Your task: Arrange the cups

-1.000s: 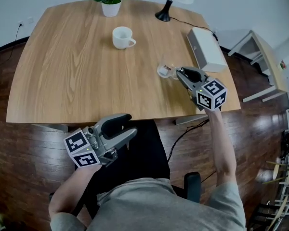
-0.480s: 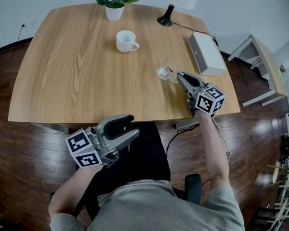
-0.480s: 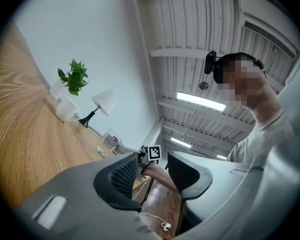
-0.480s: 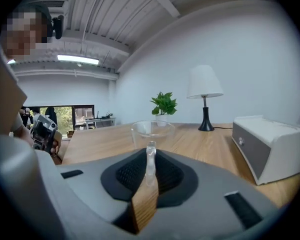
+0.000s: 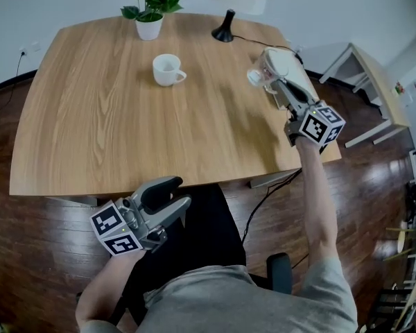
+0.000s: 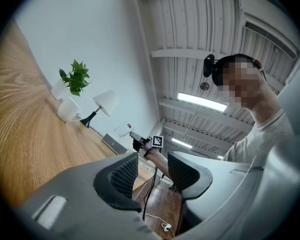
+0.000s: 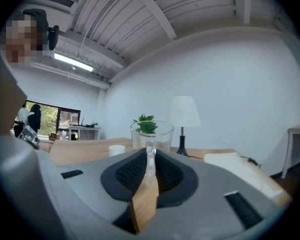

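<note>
Pinching a clear glass cup (image 5: pixel 256 75) by a thin glass part on its near side, the right gripper (image 5: pixel 272 80) holds it upright at the far right of the light wooden desk (image 5: pixel 111 116), overlapping a white rectangular box (image 5: pixel 296 76) in the head view. The right gripper view shows both jaws pressed together on that glass part, the cup (image 7: pixel 151 132) standing just beyond them. A white ceramic mug (image 5: pixel 168 69) sits well apart toward the desk's far middle, with a small green plant in a white pot (image 5: pixel 149 9) and a black-based lamp (image 5: pixel 224 26) along the back edge. The left gripper (image 5: pixel 180 191) hangs off the near edge, its 2 jaws spread and nothing between them.
</note>
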A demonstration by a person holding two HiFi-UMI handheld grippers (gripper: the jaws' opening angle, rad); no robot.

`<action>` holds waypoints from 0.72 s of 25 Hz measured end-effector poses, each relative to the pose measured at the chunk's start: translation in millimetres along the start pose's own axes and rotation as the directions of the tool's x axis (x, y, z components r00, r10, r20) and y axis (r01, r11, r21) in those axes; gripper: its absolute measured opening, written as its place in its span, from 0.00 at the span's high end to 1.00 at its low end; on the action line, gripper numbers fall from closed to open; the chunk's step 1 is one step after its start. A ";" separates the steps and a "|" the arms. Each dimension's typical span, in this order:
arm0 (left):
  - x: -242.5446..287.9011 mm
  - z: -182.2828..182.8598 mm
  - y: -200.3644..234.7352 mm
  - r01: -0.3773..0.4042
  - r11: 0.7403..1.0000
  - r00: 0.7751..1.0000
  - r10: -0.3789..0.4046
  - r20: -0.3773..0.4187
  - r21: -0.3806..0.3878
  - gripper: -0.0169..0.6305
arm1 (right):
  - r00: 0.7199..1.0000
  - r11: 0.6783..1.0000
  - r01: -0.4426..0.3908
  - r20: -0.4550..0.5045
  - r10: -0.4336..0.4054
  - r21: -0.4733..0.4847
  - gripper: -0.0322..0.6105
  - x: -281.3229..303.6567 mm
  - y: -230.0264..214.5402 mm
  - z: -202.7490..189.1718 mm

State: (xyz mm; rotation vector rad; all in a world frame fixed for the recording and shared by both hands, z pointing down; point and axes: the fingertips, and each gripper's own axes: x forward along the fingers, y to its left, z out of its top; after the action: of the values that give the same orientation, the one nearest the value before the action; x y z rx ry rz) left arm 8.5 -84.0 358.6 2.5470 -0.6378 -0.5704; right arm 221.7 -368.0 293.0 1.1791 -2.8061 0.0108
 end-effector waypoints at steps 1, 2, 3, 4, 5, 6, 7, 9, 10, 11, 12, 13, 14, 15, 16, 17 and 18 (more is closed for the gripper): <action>0.2 0.5 0.5 0.000 1.000 1.000 0.000 0.001 0.001 0.71 | 0.999 0.999 0.038 -0.006 -0.038 -0.008 0.86 0.0 -25.6 10.1; 0.0 0.8 1.1 -0.001 1.000 1.000 0.001 0.001 0.001 0.71 | 0.997 0.997 0.078 -0.022 -0.078 -0.017 0.86 1.3 -52.5 17.2; -0.3 0.8 1.5 -0.003 1.000 1.000 0.003 0.001 0.002 0.71 | 0.992 0.993 0.118 -0.047 -0.119 -0.025 0.86 3.6 -78.8 20.8; -0.6 0.7 1.8 -0.004 1.000 1.000 0.004 0.000 0.003 0.71 | 0.984 0.987 0.157 -0.078 -0.159 -0.032 0.86 6.0 -103.6 21.0; -0.8 0.2 1.8 -0.005 1.000 1.000 0.005 -0.001 0.003 0.71 | 0.974 0.980 0.196 -0.112 -0.199 -0.036 0.86 7.5 -126.8 18.4; -0.8 -0.4 1.6 -0.004 1.000 1.000 0.004 -0.002 0.003 0.71 | 0.961 0.972 0.233 -0.146 -0.235 -0.036 0.86 8.2 -148.2 13.6; -0.9 -1.0 1.6 -0.004 1.000 1.000 0.004 -0.002 0.003 0.71 | 0.948 0.964 0.264 -0.175 -0.265 -0.030 0.86 8.7 -166.7 7.7; -1.6 -2.0 2.1 -0.005 1.000 1.000 0.005 -0.002 0.001 0.71 | 0.927 0.952 0.307 -0.224 -0.302 -0.012 0.86 11.4 -193.5 -5.2; -1.8 -2.1 2.5 -0.007 1.000 1.000 0.007 -0.001 0.000 0.71 | 0.917 0.947 0.320 -0.247 -0.313 -0.009 0.86 13.6 -202.4 -11.3; -1.8 -1.9 2.8 -0.008 1.000 1.000 0.008 0.000 0.000 0.71 | 0.908 0.943 0.331 -0.268 -0.322 -0.012 0.86 16.1 -209.3 -16.6; -1.7 -1.5 3.1 -0.009 1.000 1.000 0.009 0.002 0.000 0.71 | 0.899 0.940 0.341 -0.285 -0.332 -0.017 0.86 18.4 -215.1 -20.9; -1.5 -1.1 3.3 -0.009 1.000 1.000 0.009 0.003 0.000 0.71 | 0.892 0.936 0.350 -0.298 -0.340 -0.020 0.86 20.3 -220.3 -24.3; -1.5 -0.8 3.4 -0.009 1.000 1.000 0.009 0.004 0.001 0.71 | 0.886 0.933 0.359 -0.307 -0.347 -0.020 0.86 21.4 -225.0 -27.2; -1.6 -0.5 3.4 -0.009 1.000 1.000 0.009 0.005 0.001 0.71 | 0.882 0.930 0.367 -0.312 -0.354 -0.017 0.86 21.9 -229.2 -29.6; -1.8 0.0 3.5 -0.009 1.000 1.000 0.009 0.005 0.000 0.71 | 0.879 0.927 0.374 -0.314 -0.359 -0.013 0.86 22.1 -232.8 -31.3; -2.1 0.6 4.0 -0.009 1.000 1.000 0.009 0.006 0.000 0.71 | 0.877 0.925 0.380 -0.314 -0.364 -0.011 0.86 22.5 -235.8 -32.1; -2.3 1.2 4.7 -0.011 1.000 1.000 0.011 0.006 -0.001 0.71 | 0.876 0.923 0.384 -0.311 -0.369 -0.015 0.86 23.2 -238.3 -32.5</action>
State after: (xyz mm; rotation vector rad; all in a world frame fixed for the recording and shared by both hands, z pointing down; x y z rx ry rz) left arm 4.5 -86.9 360.6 2.5406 -0.6525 -0.5742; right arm 378.2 -550.1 320.0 1.5642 -2.2820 0.2143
